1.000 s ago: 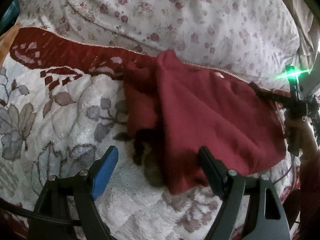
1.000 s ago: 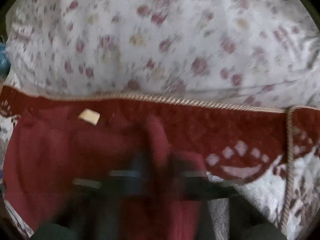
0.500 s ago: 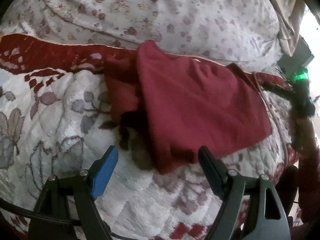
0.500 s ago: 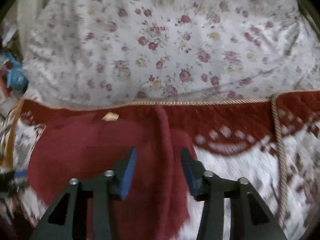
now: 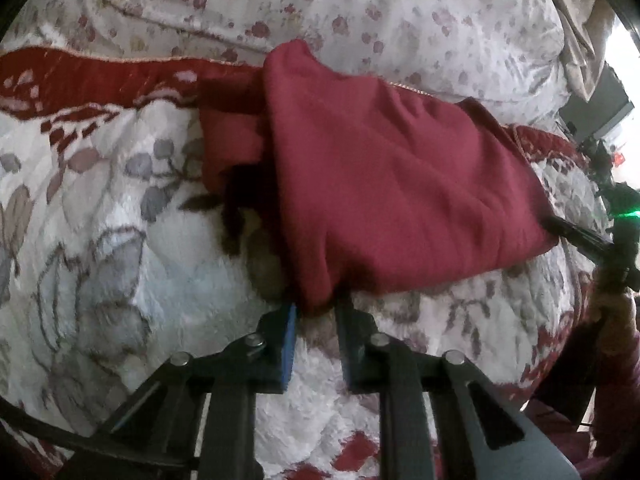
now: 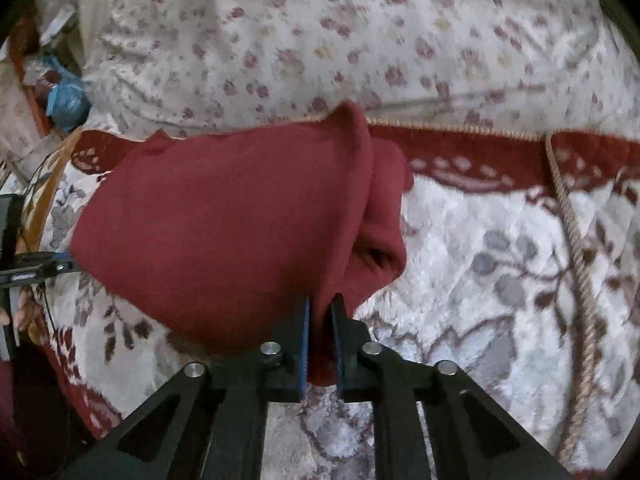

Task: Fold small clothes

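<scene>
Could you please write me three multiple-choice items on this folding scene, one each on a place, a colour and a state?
1. Where does the dark red garment lie?
A. On the plush floral blanket
B. In a basket
C. On a hanger

2. What colour is the pad on the left gripper?
A. Yellow
B. Blue
C. White

3. How does the right gripper stand?
A. Wide open above the blanket
B. Out of view
C. Closed on the garment's near corner

Key: 1 A, the garment rests on the blanket in front of the flowered pillow; 2 B, a blue pad shows on one finger; 3 C, red cloth fills the narrow gap between its fingers.
</scene>
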